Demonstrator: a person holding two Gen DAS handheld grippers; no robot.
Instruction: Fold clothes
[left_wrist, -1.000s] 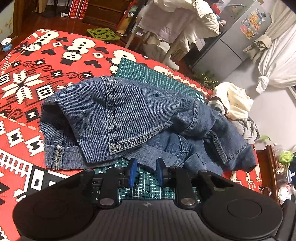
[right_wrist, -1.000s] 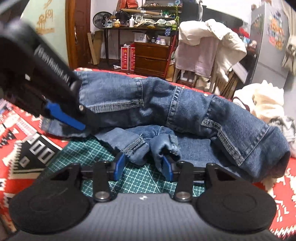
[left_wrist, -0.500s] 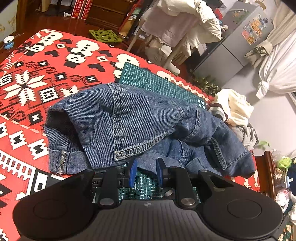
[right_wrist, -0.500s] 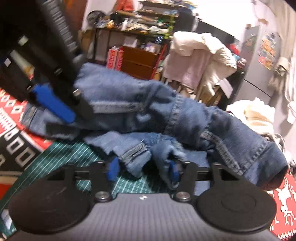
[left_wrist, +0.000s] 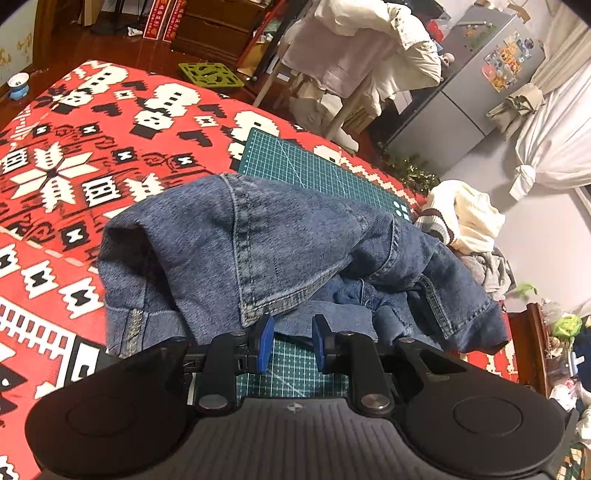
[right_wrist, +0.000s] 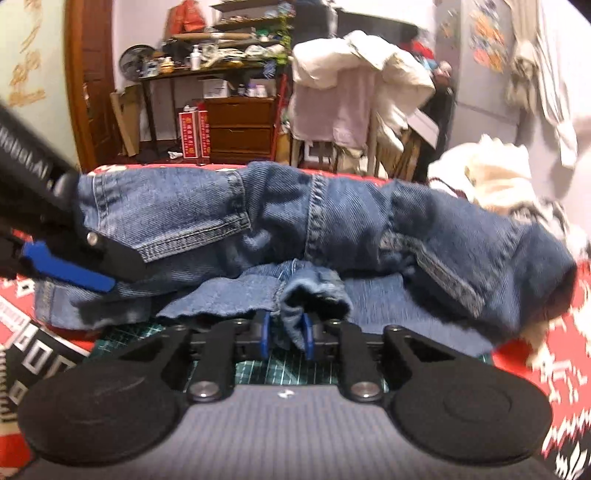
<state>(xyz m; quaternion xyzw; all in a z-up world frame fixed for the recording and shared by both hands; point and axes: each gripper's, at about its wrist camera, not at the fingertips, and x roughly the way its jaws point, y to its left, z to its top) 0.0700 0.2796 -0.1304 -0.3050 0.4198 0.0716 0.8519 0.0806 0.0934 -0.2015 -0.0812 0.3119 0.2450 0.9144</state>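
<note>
A pair of blue jeans lies crumpled across a green cutting mat on a red patterned blanket. My left gripper hovers at the near edge of the jeans, its blue fingers apart with only mat showing between them. In the right wrist view the jeans stretch across the frame. My right gripper is shut on a bunched fold of a jeans hem. One blue finger of the left gripper rests over the jeans' left end.
A cream sweater and grey garments are piled beyond the right end of the jeans. A chair draped with clothes and a grey fridge stand past the bed's far edge. Bare blanket stretches to the left.
My right gripper's fingers have closed from wide apart onto the jeans hem fold. The left gripper has risen a little and kept about the same gap.
</note>
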